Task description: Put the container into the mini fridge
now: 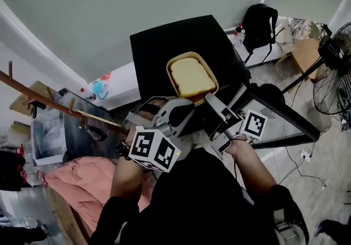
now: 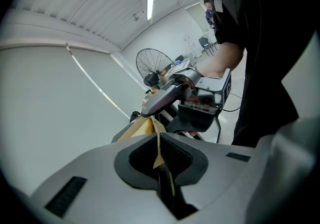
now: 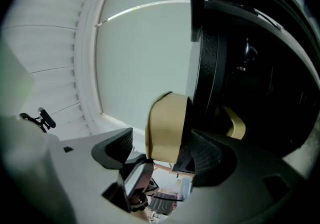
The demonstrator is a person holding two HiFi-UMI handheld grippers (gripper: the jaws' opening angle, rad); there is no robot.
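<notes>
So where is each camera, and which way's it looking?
Head view: on the head, looking down at the tan lidded container by the black mini fridge; both forearms show.
Left gripper view: rides the left gripper, shut on the container's rim; faces the right gripper, one forearm.
Right gripper view: open jaws around the container, beside the fridge.
All share the container.

Rig as noted: the left gripper (image 1: 178, 104) had a rounded, pale grey moulded shell, with black ribbed pads (image 2: 175, 157) set in a black recess. A white cube (image 1: 155, 149) with black square markers sat at its rear. The right gripper (image 1: 213, 100) had the same grey shell, black ribbed pads (image 3: 114, 149), a black housing (image 2: 200, 113) beneath, and a smaller marker cube (image 1: 254, 124). The person wore a black top (image 1: 203, 200) whose sleeves ended above the forearms.
</notes>
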